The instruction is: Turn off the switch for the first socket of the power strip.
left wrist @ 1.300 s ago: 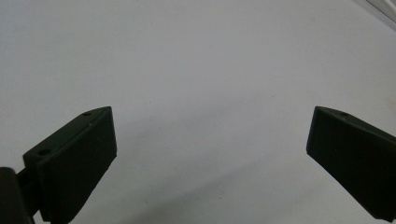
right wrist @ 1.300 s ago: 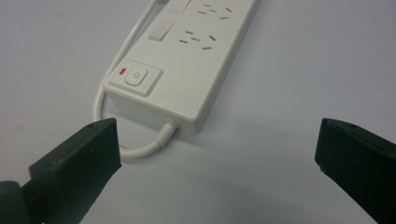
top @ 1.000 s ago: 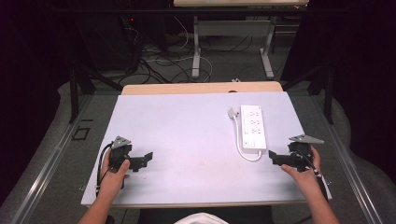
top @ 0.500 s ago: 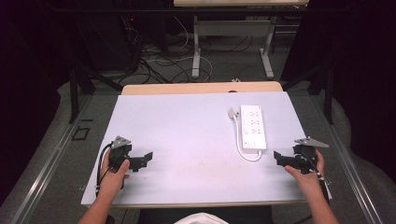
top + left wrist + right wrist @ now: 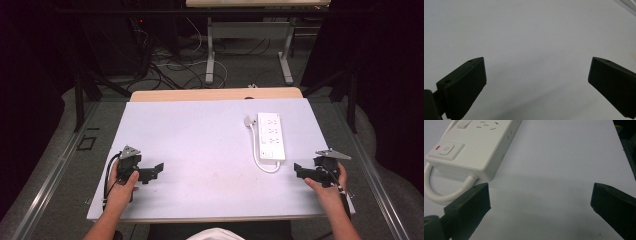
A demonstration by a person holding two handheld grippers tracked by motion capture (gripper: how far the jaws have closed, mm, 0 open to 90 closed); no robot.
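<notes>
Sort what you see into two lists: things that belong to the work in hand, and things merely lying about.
In the work:
- white plastic power strip with looped cord, nearest the right gripper
- its white plug
- left gripper, open over bare tabletop

Lying about:
- pale grey rectangular table, only bearing things
- tangled cables on the floor
- metal-legged desk behind

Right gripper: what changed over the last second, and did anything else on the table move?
The right gripper drew back slightly toward the person and the table's right edge, away from the power strip, jaws open and empty. The left gripper, the strip and its cable stayed put.
</notes>
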